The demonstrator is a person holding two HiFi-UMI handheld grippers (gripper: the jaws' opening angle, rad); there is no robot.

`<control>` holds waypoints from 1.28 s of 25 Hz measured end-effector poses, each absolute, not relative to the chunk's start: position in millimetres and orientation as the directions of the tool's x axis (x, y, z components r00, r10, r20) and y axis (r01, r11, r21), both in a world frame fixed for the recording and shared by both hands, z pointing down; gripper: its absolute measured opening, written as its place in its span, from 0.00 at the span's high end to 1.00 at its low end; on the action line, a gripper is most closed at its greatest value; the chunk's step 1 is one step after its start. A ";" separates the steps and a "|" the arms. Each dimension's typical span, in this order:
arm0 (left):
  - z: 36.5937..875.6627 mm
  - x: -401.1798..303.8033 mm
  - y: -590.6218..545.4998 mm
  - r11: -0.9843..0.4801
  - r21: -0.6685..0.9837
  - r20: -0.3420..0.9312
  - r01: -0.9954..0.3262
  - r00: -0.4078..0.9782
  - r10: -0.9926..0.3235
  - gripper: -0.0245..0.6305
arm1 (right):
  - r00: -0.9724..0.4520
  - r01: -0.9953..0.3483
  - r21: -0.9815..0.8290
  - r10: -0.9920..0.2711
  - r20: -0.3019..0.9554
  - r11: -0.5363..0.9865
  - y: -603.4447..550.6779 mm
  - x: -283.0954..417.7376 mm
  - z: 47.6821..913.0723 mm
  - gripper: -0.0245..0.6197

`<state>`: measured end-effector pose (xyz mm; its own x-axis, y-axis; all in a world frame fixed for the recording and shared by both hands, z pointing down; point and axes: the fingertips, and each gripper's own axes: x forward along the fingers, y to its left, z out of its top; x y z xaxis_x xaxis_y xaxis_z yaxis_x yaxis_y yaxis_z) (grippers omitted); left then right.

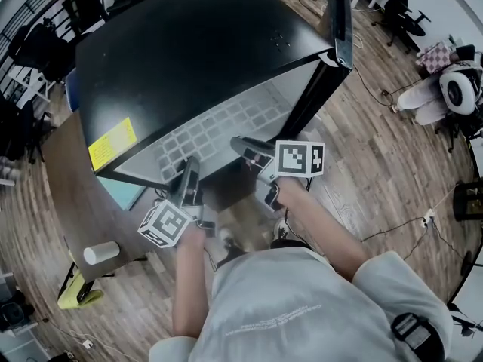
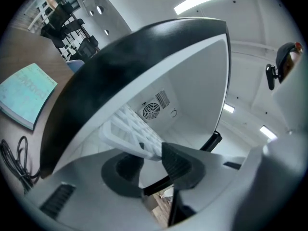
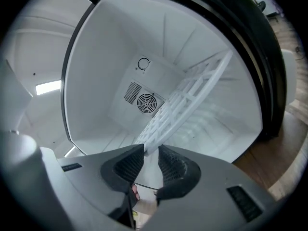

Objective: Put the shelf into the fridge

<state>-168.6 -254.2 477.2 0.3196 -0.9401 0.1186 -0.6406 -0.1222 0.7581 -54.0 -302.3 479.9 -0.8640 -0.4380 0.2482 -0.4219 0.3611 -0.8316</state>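
A black mini fridge (image 1: 189, 59) lies on the wooden table (image 1: 68, 194) with its white inside facing me. The white grid shelf (image 1: 219, 130) is inside it, tilted (image 3: 187, 100). My right gripper (image 1: 245, 151) is at the shelf's front edge, and in the right gripper view its pads (image 3: 150, 160) are closed on that edge. My left gripper (image 1: 189, 191) is at the front edge further left. In the left gripper view the shelf's (image 2: 130, 126) corner lies between the jaws (image 2: 151, 160), which stand apart and do not press on it.
The fridge door (image 1: 339, 13) stands open at the right. A round fan grille (image 3: 146, 101) sits in the back wall. On the table lie a teal book (image 2: 26, 93), a black cable (image 2: 12, 160) and a white cylinder (image 1: 100, 253). Chairs and cables stand around on the wooden floor.
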 end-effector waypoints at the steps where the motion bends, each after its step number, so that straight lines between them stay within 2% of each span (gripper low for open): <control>1: 477.7 -170.8 -256.9 -0.109 0.761 0.122 -0.639 0.307 -0.944 0.79 | -0.863 -0.424 -0.831 -0.440 0.249 0.361 -304.6 -55.8 480.1 0.80; 12: 478.3 -183.5 -281.5 -0.024 0.818 0.119 -0.574 0.211 -0.970 0.79 | -0.856 -0.430 -0.828 -0.454 0.248 0.358 -326.2 -68.6 482.0 0.80; 24: 478.9 -191.5 -294.6 -0.004 0.857 0.075 -0.516 0.132 -0.988 0.82 | -0.846 -0.442 -0.815 -0.477 0.239 0.376 -338.8 -75.5 482.0 0.79; 28: 481.1 -191.0 -289.5 -0.013 0.835 0.062 -0.551 0.118 -0.991 0.81 | -0.852 -0.444 -0.799 -0.469 0.235 0.406 -335.4 -74.2 484.0 0.79; 32: 482.8 -186.4 -275.5 -0.014 0.805 0.072 -0.593 0.122 -0.990 0.81 | -0.829 -0.503 -0.737 -0.493 0.264 0.451 -331.4 -58.3 482.4 0.79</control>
<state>-186.4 -275.5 482.8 0.1223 -0.9899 0.0724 -0.5926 -0.0143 0.8054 -58.3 -331.4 482.4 -0.8291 -0.4928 0.2641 -0.5031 0.4514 -0.7369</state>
